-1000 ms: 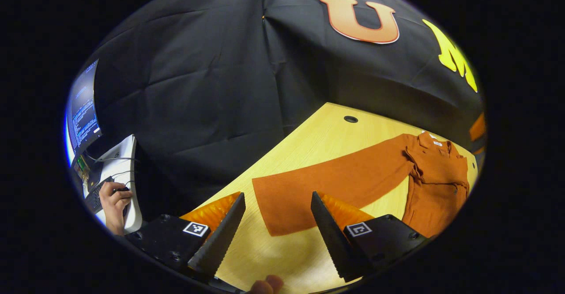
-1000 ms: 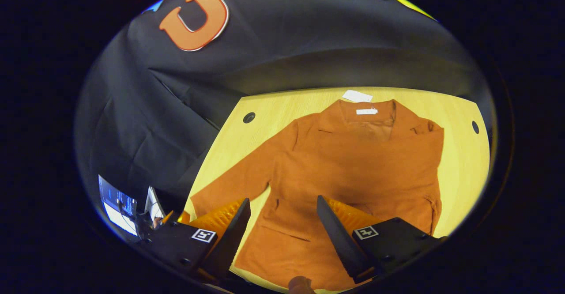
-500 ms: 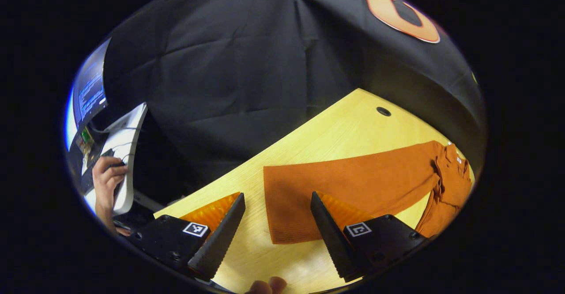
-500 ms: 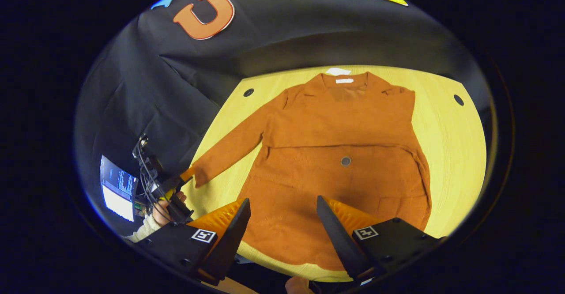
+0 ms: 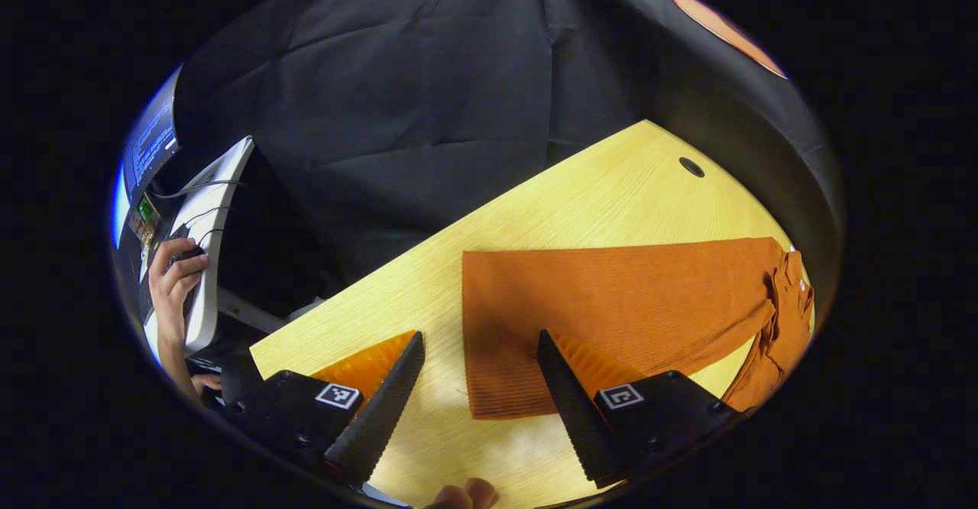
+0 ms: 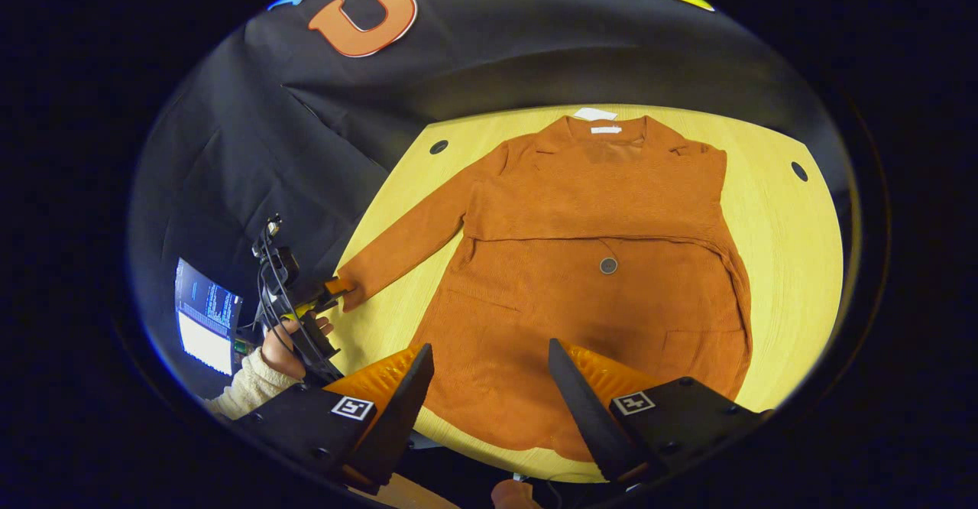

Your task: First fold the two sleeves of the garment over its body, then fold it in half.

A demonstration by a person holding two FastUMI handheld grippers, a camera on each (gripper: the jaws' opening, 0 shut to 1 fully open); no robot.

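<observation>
- Overhead, the right gripper (image 6: 489,402) hangs above the hem of the rust-orange garment (image 6: 596,264), jaws spread apart and holding nothing.
- That garment lies flat on the pale wooden surface (image 6: 787,241), collar toward the black cloth wall (image 6: 306,150); one sleeve is already folded across the chest, and a dark button (image 6: 608,265) shows on the front.
- Its other sleeve (image 6: 412,241) stretches out toward the surface's left edge.
- At that cuff the left gripper (image 6: 328,295) appears in the right gripper view, held by a hand (image 6: 286,345) in a cream sleeve.
- From the left gripper view, the left gripper (image 5: 477,394) is wide open, with the sleeve (image 5: 603,310) lying flat between its fingers, cuff end nearest.
- Round cable holes (image 6: 438,147) sit in the surface's far corners.
- Beyond the edge, a lit monitor (image 5: 149,146) and another person's hand (image 5: 172,287) at a white desk.
</observation>
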